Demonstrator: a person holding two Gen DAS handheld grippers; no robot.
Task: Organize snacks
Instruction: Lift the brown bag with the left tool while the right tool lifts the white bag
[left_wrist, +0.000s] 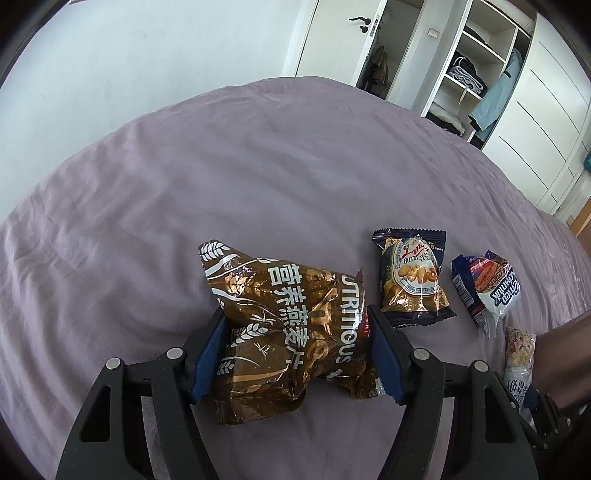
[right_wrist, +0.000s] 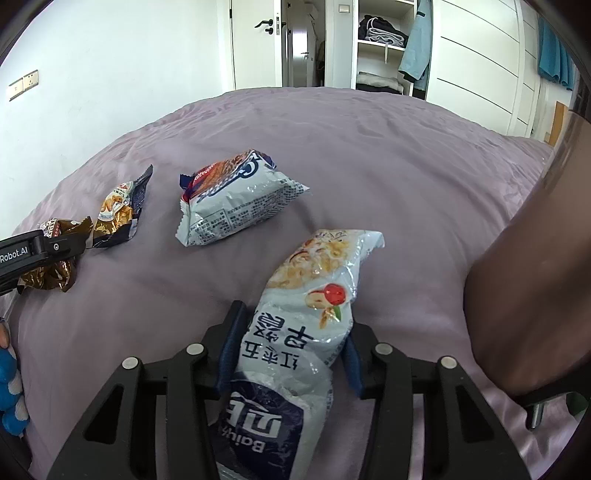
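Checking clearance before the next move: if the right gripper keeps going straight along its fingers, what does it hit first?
Probably nothing but the purple bedspread. The right gripper holds the white oat packet; the blue-white snack pack lies left of that line. Depth unclear.

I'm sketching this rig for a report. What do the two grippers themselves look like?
Both match: the left gripper and right gripper have matte black angular frames with triangular cut-outs, silver round pivot pins and ridged dark blue finger pads. The left one's side carries white "Robot.AI" lettering. No cables are visible.
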